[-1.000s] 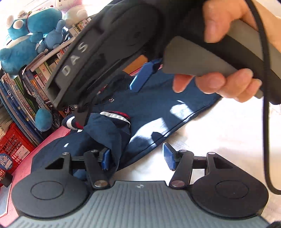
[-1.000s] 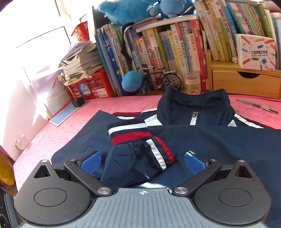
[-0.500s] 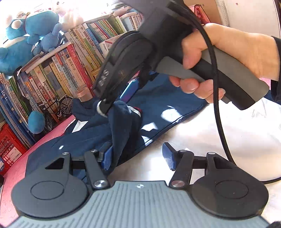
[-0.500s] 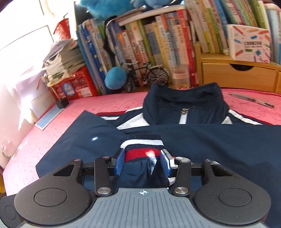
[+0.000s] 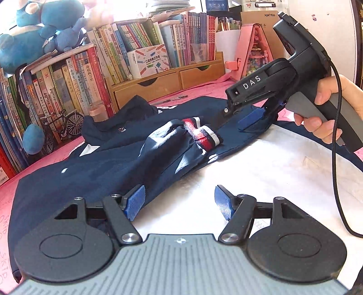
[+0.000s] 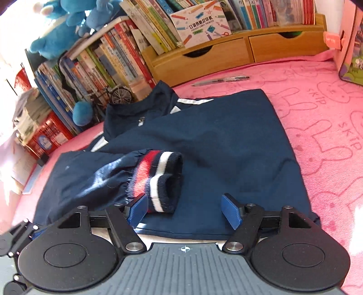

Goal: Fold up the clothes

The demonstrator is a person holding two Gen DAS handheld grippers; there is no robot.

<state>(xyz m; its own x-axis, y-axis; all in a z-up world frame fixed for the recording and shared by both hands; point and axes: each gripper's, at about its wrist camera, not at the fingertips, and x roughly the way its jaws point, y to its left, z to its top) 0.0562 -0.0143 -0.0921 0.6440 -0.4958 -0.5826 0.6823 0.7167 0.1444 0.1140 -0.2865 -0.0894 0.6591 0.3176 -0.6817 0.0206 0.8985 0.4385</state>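
Navy zip jacket flat on pink bench | striped-cuff sleeve folded across body, cuff at my 11 o'clock | right gripper opening, cuff released | left gripper opening, empty | body folds remain

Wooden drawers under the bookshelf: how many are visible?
2: the left wooden drawer sits under the label-printer box; the right wooden drawer adjoins it. Others may be hidden.

1 navy jacket, 2 tongs, 1 pen, 2 wooden drawers.
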